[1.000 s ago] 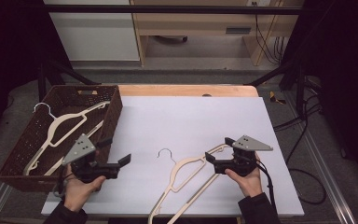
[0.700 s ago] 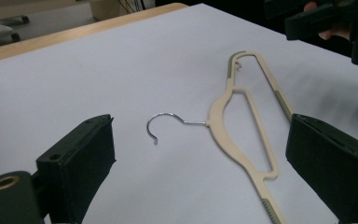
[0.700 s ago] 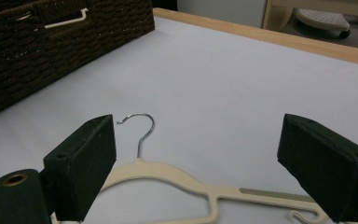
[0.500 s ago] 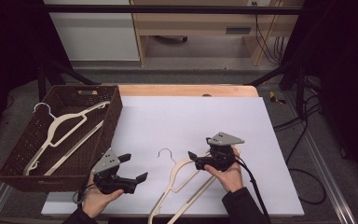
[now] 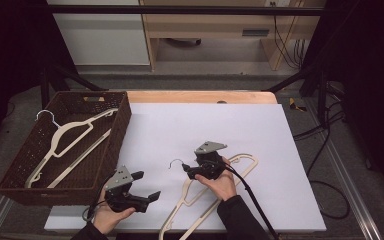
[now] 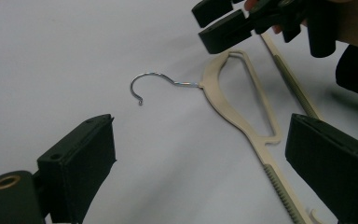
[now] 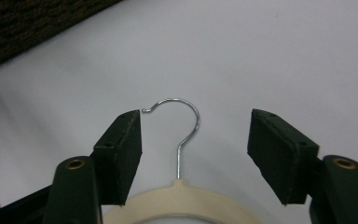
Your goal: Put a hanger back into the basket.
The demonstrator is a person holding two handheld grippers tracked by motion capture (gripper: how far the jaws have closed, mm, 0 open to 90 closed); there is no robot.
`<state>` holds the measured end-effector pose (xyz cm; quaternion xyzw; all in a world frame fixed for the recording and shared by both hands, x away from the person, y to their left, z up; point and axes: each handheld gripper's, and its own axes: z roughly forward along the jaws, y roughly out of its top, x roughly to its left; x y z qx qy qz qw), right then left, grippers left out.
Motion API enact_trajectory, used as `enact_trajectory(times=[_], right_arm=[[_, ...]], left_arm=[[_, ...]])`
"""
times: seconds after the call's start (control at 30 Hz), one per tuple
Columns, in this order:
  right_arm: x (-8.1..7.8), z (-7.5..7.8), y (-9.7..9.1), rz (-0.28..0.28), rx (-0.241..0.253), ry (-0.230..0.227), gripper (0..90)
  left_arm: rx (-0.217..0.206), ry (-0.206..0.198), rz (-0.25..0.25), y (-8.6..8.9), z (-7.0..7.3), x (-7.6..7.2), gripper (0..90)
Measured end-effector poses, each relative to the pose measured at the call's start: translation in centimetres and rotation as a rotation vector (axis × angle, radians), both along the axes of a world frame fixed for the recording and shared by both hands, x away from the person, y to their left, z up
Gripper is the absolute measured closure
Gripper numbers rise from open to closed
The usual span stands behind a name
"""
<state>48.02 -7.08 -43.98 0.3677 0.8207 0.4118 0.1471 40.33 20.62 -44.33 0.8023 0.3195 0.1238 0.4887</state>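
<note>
A cream plastic hanger [image 5: 215, 195] with a silver wire hook [image 7: 179, 126] lies on the white table [image 5: 260, 130]; the woven wicker basket [image 5: 15, 170] is dark brown.

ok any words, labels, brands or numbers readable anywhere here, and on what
None: no readable text on anything.
Cream hanger on the table: plain, no print on it; its metal hook is bare.
Hanger in the wicker basket: no lettering.
Left gripper and right gripper: black jaws, grey plates, no markings legible.
Cabinet at the back: a small plate, too blurred to read.
</note>
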Motion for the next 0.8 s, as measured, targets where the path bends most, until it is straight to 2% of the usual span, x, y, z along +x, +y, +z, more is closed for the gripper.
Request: enact_trajectory(times=[0.13,0.27,0.3,0.37,0.4,0.47,0.5,0.6,0.7,0.8], right_arm=[[0.6,-1.1,1.3,0.016,-0.045,0.034,47.2],[0.7,-2.1,2.3,0.010,-0.115,0.046,57.8],[0.7,-2.3,2.4,0.026,-0.133,0.041,60.9],[0.7,-2.5,2.6,0.013,-0.144,0.073,65.3],[0.8,-2.7,2.6,0.025,-0.151,0.076,67.9],[0.8,-2.8,2.8,0.004,-0.142,0.094,70.1],[1.0,-3.0,2.7,0.021,-0.152,0.093,71.9],[1.0,-3.2,2.9,0.017,-0.166,0.100,75.8],[0.8,-3.2,3.0,0.026,-0.183,0.088,80.3],[0.6,-3.1,3.4,-0.001,-0.190,0.098,83.6]], left_arm=[[-0.007,-0.003,-0.001,0.0,0.0,-0.1,8.2],[-0.011,-0.004,0.002,0.1,0.1,-0.2,8.2],[-0.010,-0.003,0.001,0.1,0.1,-0.2,8.3],[-0.008,0.000,0.002,0.1,0.1,-0.2,8.3],[-0.007,0.002,0.002,0.1,0.0,-0.2,8.3],[-0.007,0.002,0.001,0.0,0.0,-0.3,8.4],[-0.007,0.003,0.000,0.0,0.0,-0.3,8.4],[-0.011,0.002,0.002,0.0,0.0,-0.2,8.5],[-0.013,0.003,0.006,0.0,0.0,-0.2,8.6],[-0.014,0.003,0.006,0.0,0.0,-0.3,8.7]])
